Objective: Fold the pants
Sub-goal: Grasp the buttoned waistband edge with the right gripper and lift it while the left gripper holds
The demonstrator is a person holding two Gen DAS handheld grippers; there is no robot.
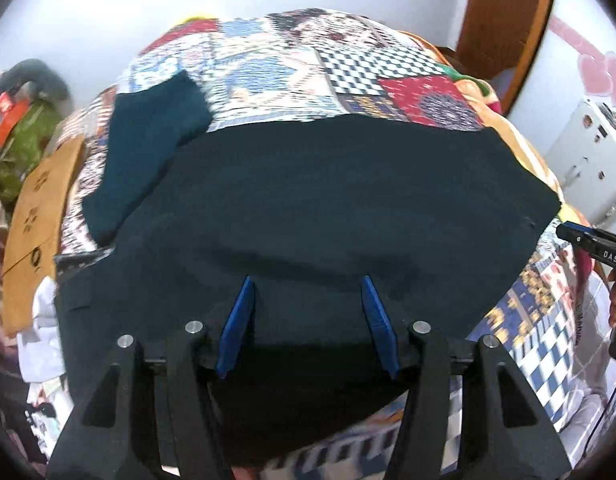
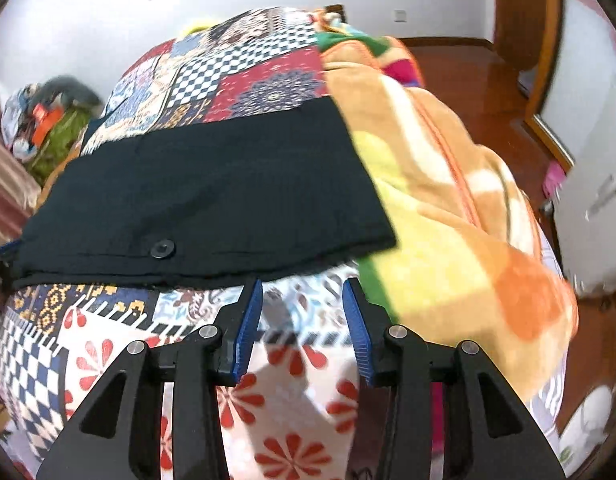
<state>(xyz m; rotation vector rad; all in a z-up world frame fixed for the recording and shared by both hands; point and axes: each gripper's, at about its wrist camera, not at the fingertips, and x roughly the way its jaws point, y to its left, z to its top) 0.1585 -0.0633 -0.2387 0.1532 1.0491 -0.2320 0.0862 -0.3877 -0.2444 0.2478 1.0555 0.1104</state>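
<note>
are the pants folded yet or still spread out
Partly folded: the black pants lie flat on the patchwork bedspread with doubled layers at the near edge by the button. Both grippers are open, holding nothing.

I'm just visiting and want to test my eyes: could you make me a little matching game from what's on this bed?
Things:
1. dark navy pants
2. round black button
3. fluffy orange-and-yellow blanket
4. patchwork bedspread

Descriptions:
A. bunched up at the bed's right side
B. lying flat across the bed
C. sewn near the pants' front edge
D. spread beneath the pants

Pairs: 1-B, 2-C, 3-A, 4-D
</note>
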